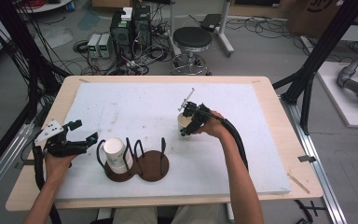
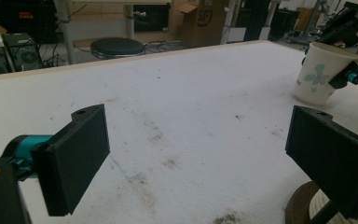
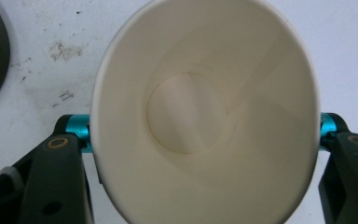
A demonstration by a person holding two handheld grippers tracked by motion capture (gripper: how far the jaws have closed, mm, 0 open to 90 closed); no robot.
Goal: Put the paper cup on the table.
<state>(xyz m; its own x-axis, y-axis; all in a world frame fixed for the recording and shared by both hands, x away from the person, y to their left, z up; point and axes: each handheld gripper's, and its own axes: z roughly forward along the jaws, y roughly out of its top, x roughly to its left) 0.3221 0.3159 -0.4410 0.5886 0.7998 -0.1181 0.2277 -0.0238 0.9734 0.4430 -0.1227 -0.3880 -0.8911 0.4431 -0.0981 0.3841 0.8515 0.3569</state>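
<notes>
Right tongs (image 1: pixel 189 122): jaws clamped on either side of a paper cup (image 3: pixel 205 116), seen from above in the right gripper view; cup open-mouthed, inside bare, standing upright on the worktop (image 1: pixel 149 102). Cup wall bears a pale green leaf print (image 2: pixel 318 78), visible in the left gripper view.

Left tongs (image 1: pixel 85 132): jaws wide apart, holding nothing, hovering low over the worktop's near left part, well apart from the right tongs. Just beside the left tongs, toward the right tongs: a dark brown wooden rack (image 1: pixel 142 165) with black wire loops, carrying a second paper cup (image 1: pixel 117 154) laid within the loops.

Worktop: white sheet, scuffed and speckled, on a pale wooden board. Beyond the far edge: round black stool (image 1: pixel 192 39), computer boxes (image 1: pixel 129 28), tangled cables on the floor.
</notes>
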